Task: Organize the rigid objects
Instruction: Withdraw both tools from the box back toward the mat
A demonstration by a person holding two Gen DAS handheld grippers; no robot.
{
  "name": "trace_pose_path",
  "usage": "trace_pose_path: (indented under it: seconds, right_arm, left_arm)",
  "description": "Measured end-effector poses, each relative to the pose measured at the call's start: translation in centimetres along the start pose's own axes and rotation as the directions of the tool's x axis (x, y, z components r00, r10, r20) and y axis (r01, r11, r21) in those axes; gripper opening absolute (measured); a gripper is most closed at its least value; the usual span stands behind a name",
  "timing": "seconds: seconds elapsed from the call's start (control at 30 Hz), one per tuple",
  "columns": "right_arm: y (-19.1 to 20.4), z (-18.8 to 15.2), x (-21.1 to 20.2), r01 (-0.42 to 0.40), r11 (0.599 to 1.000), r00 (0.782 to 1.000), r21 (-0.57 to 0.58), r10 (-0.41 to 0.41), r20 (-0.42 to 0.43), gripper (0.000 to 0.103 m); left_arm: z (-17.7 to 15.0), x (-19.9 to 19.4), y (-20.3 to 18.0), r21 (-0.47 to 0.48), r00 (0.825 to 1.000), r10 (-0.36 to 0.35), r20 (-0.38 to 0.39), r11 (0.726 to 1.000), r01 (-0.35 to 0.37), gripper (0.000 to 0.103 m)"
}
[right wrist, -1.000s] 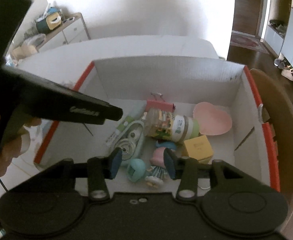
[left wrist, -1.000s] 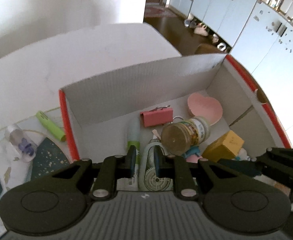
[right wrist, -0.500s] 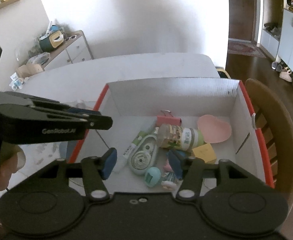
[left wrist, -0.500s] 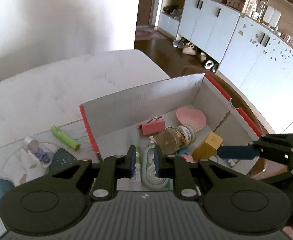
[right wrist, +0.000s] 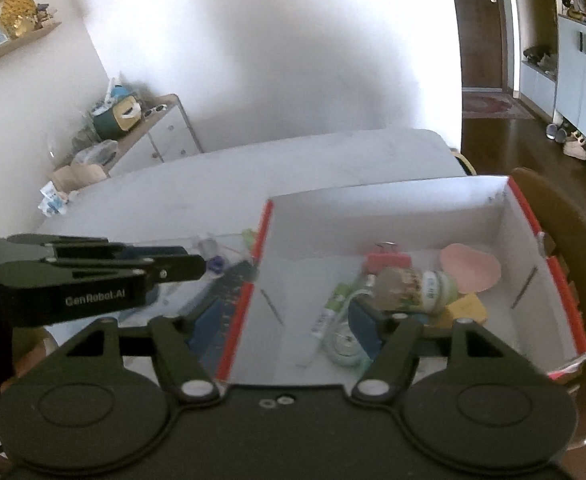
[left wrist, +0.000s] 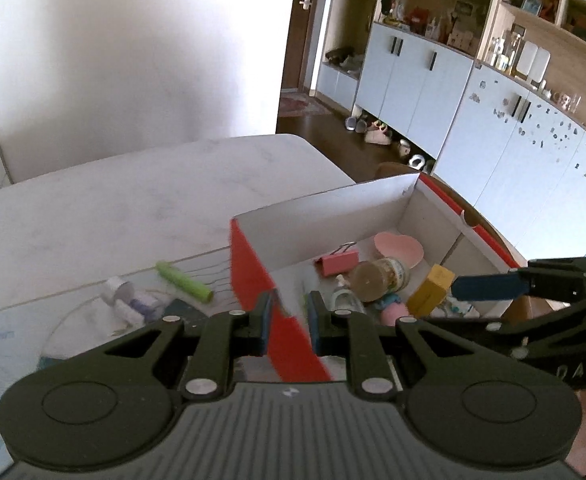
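Note:
A red-edged cardboard box (left wrist: pixel 253 276) (right wrist: pixel 373 208) holds a pink binder clip (left wrist: pixel 339 261), a pink heart dish (left wrist: pixel 399 245) (right wrist: pixel 471 268), a lying jar (left wrist: pixel 377 278) (right wrist: pixel 413 284), a yellow block (left wrist: pixel 431 290), a tube (right wrist: pixel 325 316) and a tape dispenser (right wrist: pixel 343 346). My left gripper (left wrist: pixel 289 316) is empty, its jaws narrowly apart above the box's left wall. My right gripper (right wrist: pixel 281 328) is wide open and empty over the box's near left part. A green marker (left wrist: pixel 183 281) and a small bottle (left wrist: pixel 119 292) lie on the mat left of the box.
The box sits on a white table (left wrist: pixel 113 208). A wooden chair (right wrist: pixel 565 248) stands against the table's right side. White cabinets (left wrist: pixel 513 128) line the right wall. A low dresser (right wrist: pixel 149 132) stands at the far left.
Both grippers have pulled back and risen away from the box, so the box looks smaller. The right gripper's jaws have opened wider. The left gripper has shifted left over the box wall.

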State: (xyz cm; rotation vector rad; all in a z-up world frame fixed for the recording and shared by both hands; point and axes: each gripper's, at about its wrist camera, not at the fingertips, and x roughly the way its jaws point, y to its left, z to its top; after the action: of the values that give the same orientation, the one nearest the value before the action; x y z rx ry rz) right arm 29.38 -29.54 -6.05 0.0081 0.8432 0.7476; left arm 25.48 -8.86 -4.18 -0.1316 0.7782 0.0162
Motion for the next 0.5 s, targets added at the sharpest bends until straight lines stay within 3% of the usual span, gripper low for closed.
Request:
trace_pose_path:
  seconds: [0.13,0.2,0.27,0.33,0.47,0.5]
  right_arm:
    - [2.3,-0.2,0.6,-0.013,1.0,1.0,-0.008,0.013,0.013,0.071]
    - [3.4,-0.4,0.8,-0.016,1.0,1.0,-0.008,0.016,0.023,0.08]
    - [4.4,-0.6,1.1,-0.022,1.0,0.999,-0.008,0.022,0.033,0.081]
    - [5.5,-0.7,1.5,-0.02,1.0,0.999,-0.004,0.02,0.037,0.082]
    - [7.1,-0.4,2.4,-0.014,1.0,0.999,-0.003,0.014,0.042,0.084]
    - [7.5,-0.2,2.6,-0.009,1.0,0.999,-0.005,0.01,0.041,0.084]
  left_arm:
    - [-0.8,-1.2,2.1,-0.001,1.0,-0.001,0.008,1.0,0.001,0.018]
    - [-1.1,-1.7,3.3,-0.008,1.0,-0.002,0.011,1.0,0.002,0.018]
    - [-1.4,-2.1,4.5,-0.017,1.0,0.008,0.02,1.0,-0.008,0.018]
    - [-1.7,-2.6,5.7,-0.019,0.999,0.02,0.029,1.0,-0.019,0.026]
    - [-2.0,-3.4,8.0,-0.02,0.998,0.024,0.059,1.0,-0.023,0.07]
    - [-2.1,-3.6,8.5,-0.02,0.997,0.023,0.069,1.0,-0.022,0.072]
